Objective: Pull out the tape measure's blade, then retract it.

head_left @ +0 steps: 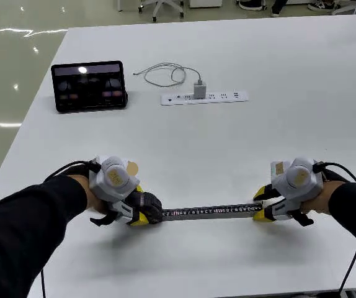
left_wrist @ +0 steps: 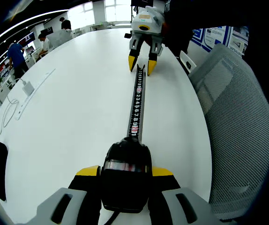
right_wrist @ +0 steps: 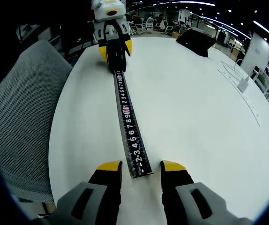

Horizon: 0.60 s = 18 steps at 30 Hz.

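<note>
The black tape measure case (head_left: 147, 208) (left_wrist: 125, 176) lies on the white table near its front edge, with my left gripper (head_left: 139, 205) (left_wrist: 125, 171) shut on its sides. Its blade (head_left: 212, 212) (left_wrist: 137, 103) (right_wrist: 127, 122) is drawn out flat along the table toward the right. The blade's end lies between the yellow-tipped jaws of my right gripper (head_left: 262, 203) (right_wrist: 140, 166), which stand open on either side of it without touching. The right gripper (left_wrist: 143, 63) faces me in the left gripper view, and the left gripper (right_wrist: 115, 49) faces me in the right gripper view.
A dark tablet (head_left: 89, 85) lies at the back left of the table. A white power strip (head_left: 204, 97) with a charger and looped cable (head_left: 165, 74) lies beyond the middle. A grey mesh chair (left_wrist: 237, 117) (right_wrist: 26, 117) stands just off the front edge.
</note>
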{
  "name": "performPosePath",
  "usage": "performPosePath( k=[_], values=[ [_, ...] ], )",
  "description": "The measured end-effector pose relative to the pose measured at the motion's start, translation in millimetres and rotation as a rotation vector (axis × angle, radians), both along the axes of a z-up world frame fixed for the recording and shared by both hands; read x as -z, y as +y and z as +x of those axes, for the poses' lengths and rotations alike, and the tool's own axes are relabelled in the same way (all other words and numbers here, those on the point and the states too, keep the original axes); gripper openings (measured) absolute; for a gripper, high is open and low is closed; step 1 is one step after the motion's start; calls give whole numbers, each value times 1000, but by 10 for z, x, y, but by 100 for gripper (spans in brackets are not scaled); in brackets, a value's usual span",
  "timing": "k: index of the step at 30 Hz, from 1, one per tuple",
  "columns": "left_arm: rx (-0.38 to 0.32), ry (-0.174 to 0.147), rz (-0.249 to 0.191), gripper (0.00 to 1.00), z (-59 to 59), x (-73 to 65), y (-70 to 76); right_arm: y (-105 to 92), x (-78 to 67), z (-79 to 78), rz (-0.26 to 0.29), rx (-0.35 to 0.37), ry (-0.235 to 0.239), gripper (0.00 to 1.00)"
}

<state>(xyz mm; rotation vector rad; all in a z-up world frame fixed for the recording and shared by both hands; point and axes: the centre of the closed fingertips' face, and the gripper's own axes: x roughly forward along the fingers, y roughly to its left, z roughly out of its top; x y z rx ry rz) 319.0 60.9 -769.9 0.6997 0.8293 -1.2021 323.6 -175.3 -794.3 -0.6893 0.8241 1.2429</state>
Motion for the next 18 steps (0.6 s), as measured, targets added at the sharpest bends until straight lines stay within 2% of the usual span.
performPosePath(
  k=[7, 9, 16, 18],
  values=[
    [-3, 5, -1, 35, 8, 0, 1, -97, -23, -23, 22, 42, 17, 42],
    [13, 3, 15, 35, 5, 2, 2, -95, -52, -54, 40, 43, 27, 45],
    [47, -19, 22, 35, -2, -7, -8, -161, -5, -107, 28, 56, 54, 49],
    [18, -11, 14, 35, 6, -21, -11, -168, -7, -119, 26, 61, 53, 51]
  ],
)
